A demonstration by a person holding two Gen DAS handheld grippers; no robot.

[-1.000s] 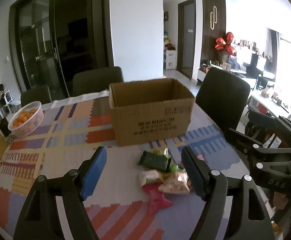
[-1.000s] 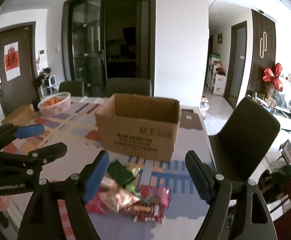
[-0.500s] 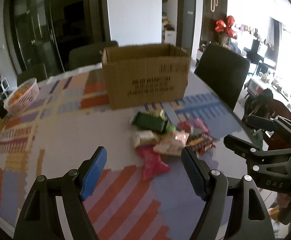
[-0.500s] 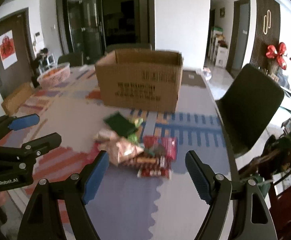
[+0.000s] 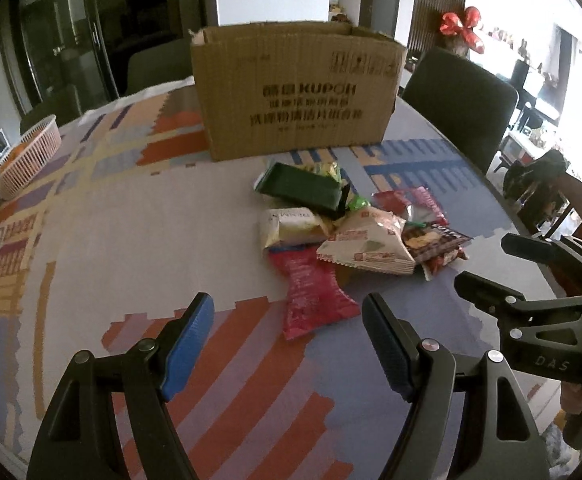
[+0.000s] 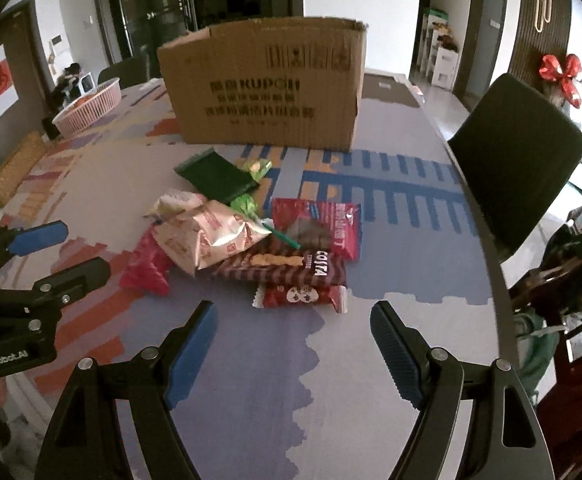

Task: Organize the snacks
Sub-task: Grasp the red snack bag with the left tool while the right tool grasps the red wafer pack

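Observation:
A pile of snack packets lies on the patterned table in front of an open cardboard box (image 5: 297, 92) (image 6: 267, 80). In the pile are a dark green packet (image 5: 301, 190) (image 6: 217, 176), a beige packet (image 5: 367, 246) (image 6: 207, 232), a pink-red packet (image 5: 311, 292) (image 6: 147, 266), a brown biscuit bar (image 6: 283, 266) and a small red bar (image 6: 301, 296). My left gripper (image 5: 289, 320) hangs open just before the pink-red packet, nothing between its fingers. My right gripper (image 6: 293, 324) hangs open just before the small red bar, also empty.
A pink basket (image 5: 25, 152) (image 6: 89, 106) of oranges stands at the table's far left. Dark chairs (image 5: 459, 104) (image 6: 515, 152) stand at the right side and behind the box. The table's edge (image 6: 487, 264) curves close on the right.
Both grippers have sunk and tipped downward toward the table, so the snack pile and box now look larger and nearer. The jaws stayed at the same width.

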